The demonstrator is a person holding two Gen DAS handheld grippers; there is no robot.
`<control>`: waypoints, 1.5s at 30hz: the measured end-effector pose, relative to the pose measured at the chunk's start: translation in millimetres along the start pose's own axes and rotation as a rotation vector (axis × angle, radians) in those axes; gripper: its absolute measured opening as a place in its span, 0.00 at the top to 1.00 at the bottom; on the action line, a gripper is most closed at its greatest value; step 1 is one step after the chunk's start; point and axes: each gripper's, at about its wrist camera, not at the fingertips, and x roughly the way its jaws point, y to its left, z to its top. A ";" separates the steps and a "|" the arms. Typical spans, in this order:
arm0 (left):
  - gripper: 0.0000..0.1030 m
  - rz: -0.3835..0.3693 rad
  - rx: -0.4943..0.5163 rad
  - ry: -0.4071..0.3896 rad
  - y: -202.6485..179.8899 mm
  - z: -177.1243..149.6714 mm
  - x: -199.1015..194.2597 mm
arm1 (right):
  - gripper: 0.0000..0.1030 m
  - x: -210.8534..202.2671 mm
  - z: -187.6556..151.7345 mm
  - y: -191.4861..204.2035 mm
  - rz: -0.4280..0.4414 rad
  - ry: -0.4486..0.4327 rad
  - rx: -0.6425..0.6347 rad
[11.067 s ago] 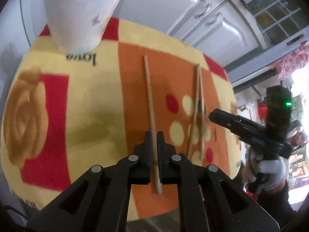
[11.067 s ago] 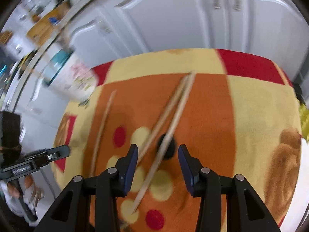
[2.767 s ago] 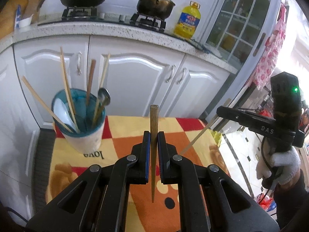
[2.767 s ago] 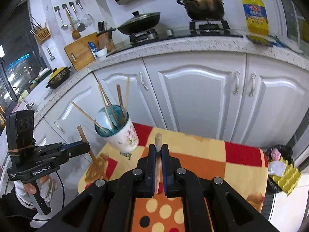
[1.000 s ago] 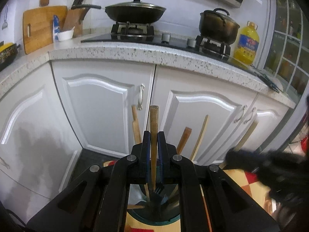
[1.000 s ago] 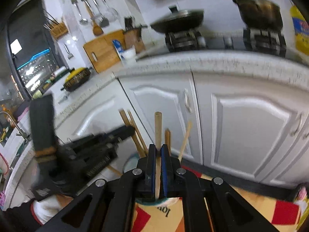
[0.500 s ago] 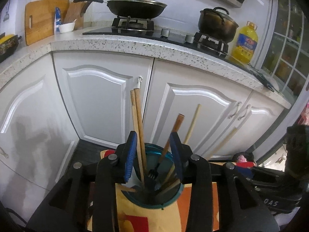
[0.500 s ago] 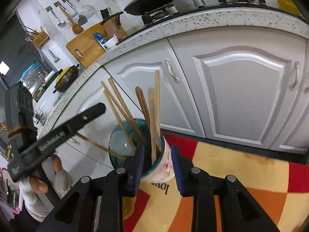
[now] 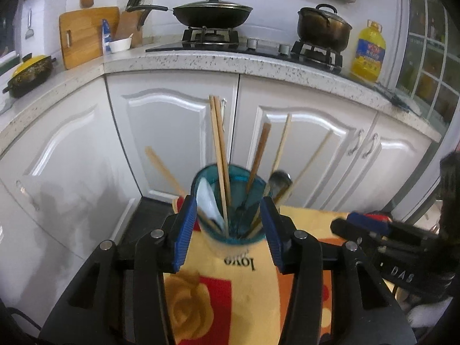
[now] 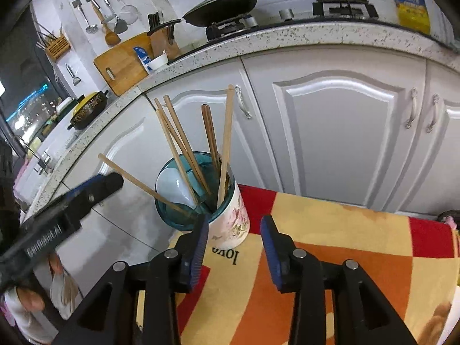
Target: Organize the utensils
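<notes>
Both chopsticks [image 10: 224, 141] are now standing in the cup [image 10: 230, 215], centre frame on the tabletop [image 10: 330, 258]; my left claw [image 9: 228, 230] and right claw [image 10: 234, 247] are opening, gripping nothing.

We hold our left gripper [image 9: 228, 231] angled downward, its blue-padded jaws opening wide with nothing pinched between the pads. Our right gripper [image 10: 234, 245] tilts down the same way, its jaws also opening but standing narrower, and its pads grip nothing either. In the right wrist view the left gripper reaches in from the left edge, carried by a gloved hand [image 10: 61, 289], with the two grippers well apart.
</notes>
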 end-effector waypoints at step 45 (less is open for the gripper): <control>0.56 0.131 -0.004 -0.078 -2.8 -42.8 -51.1 | 0.53 -42.3 -27.0 44.9 -0.136 -0.127 -0.103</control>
